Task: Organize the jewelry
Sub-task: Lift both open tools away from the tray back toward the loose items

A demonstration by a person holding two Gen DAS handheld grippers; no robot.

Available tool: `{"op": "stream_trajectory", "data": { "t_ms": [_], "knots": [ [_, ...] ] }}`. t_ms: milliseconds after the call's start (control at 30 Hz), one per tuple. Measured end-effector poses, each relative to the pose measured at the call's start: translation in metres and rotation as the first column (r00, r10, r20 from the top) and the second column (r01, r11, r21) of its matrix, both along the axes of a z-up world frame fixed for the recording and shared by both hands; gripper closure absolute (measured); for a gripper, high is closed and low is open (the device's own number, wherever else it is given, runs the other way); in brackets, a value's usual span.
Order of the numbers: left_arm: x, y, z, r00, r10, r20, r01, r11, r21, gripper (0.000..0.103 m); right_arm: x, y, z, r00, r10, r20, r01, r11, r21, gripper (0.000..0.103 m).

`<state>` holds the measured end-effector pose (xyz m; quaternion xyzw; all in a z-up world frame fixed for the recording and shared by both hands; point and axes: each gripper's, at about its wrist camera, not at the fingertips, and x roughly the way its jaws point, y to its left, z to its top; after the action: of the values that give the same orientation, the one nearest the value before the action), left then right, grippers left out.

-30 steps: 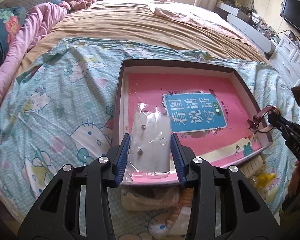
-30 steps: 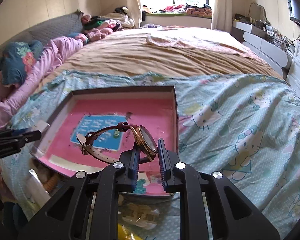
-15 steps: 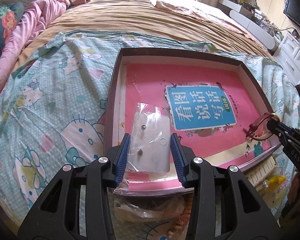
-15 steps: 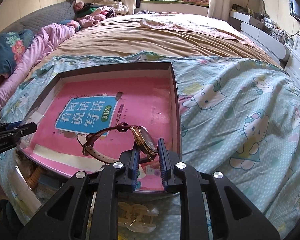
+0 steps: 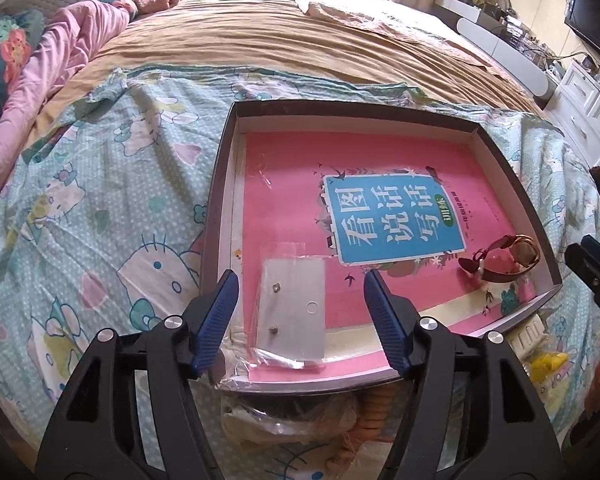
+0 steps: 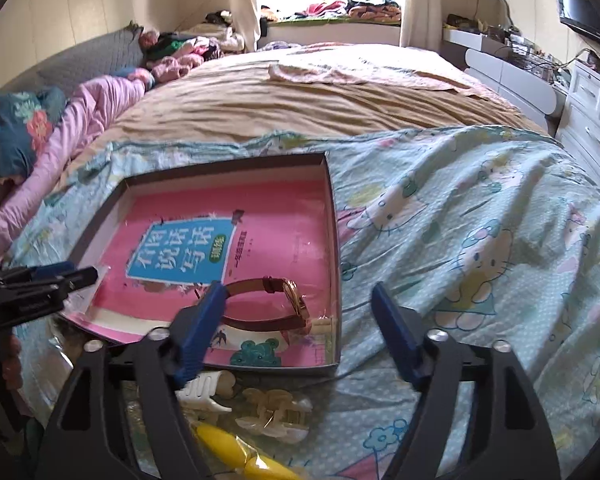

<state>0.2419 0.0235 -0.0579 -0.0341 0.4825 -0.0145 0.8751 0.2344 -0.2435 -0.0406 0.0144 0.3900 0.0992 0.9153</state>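
A shallow box [image 5: 216,216] [image 6: 334,240] with a pink book lining its floor lies on the bed. A clear bag with an earring card [image 5: 293,304] rests in the box's near left corner. My left gripper [image 5: 300,308] is opening, and its pads stand clear of the bag on both sides. A brown-strap watch [image 6: 278,306] [image 5: 504,258] lies in the near right corner of the box. My right gripper [image 6: 300,320] is opening wide just behind it, and nothing is pressed between its pads.
Pale hair clips [image 6: 274,412] and a yellow item [image 6: 236,450] lie on the patterned blanket [image 6: 460,240] in front of the box. More bagged items [image 5: 292,424] sit under the box's near edge. White drawers [image 6: 592,120] stand to the right of the bed.
Both grippers opened. The left let go of the earring bag, which now lies in the box. The right released the watch, which now rests on the pink book.
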Motion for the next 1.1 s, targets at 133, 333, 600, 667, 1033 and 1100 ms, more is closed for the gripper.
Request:
{"op": "stream_trajectory", "data": {
  "t_ms": [133,333,600,667,1033,1100],
  "knots": [
    [-0.004,-0.002,0.009,1.000,-0.001,0.015,0.001,1.000,-0.006,0.031,-0.005,-0.005,0.009,1.000,-0.016,0.015,0.016,1.000,0.011,0.021],
    [-0.014,-0.004,0.026,0.999,-0.003,0.048,0.003,1.000,0.001,0.022,-0.014,-0.011,0.025,0.998,-0.036,0.050,0.034,0.999,0.032,0.016],
    [-0.034,-0.006,0.058,0.994,0.005,0.106,-0.005,1.000,0.002,0.016,-0.034,-0.015,0.047,0.994,-0.033,0.100,0.028,0.998,0.053,0.016],
    [-0.039,-0.006,0.064,0.993,0.012,0.116,-0.011,1.000,-0.009,0.016,-0.040,-0.017,0.054,0.993,-0.030,0.116,0.023,0.998,0.060,0.016],
    [-0.079,-0.009,0.100,0.981,0.035,0.190,-0.036,0.999,0.001,0.014,-0.074,-0.022,0.090,0.979,-0.017,0.205,-0.002,0.996,0.091,0.015],
    [-0.089,-0.008,0.107,0.978,0.041,0.206,-0.041,0.999,-0.003,0.014,-0.081,-0.022,0.096,0.975,-0.009,0.220,-0.012,0.996,0.092,0.013]
  ]
}}
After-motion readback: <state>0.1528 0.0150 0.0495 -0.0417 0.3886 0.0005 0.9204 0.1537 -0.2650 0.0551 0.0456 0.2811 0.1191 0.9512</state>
